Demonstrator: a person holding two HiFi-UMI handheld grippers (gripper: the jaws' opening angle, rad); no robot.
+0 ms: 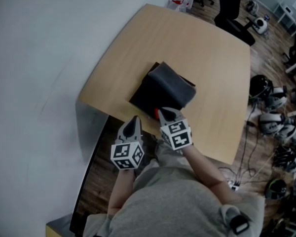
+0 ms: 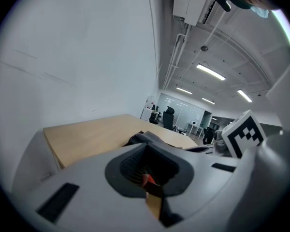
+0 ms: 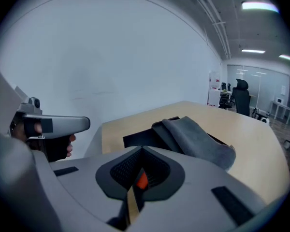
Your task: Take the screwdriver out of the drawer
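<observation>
On the light wooden table [image 1: 202, 43] stands a dark fabric drawer [image 1: 160, 90], set diagonally in the head view. Its near side runs about parallel to the table's near edge, and a grey flap [image 3: 198, 139] is folded over its top. The screwdriver cannot be made out clearly. Only a small orange-red spot [image 1: 157, 113] shows at the near corner of the drawer, just beside the tip of the right gripper [image 1: 164, 113]. I cannot tell whether it is the screwdriver's handle, nor which way its long axis lies. The right gripper points at this near corner, and its tongs are clenched with only a thin slit between them and nothing grasped. The left gripper [image 1: 134, 120] hangs beside it, about over the near edge of the table and apart from the drawer. Its tongs are clenched in the same way and grasp nothing. Beyond the drawer and to its right the wood surface runs wide up to the far edges. The table's left edge is close to the white wall [image 1: 39, 58]. On the floor at the right lie dark helmets [image 1: 274, 115] and cables.
</observation>
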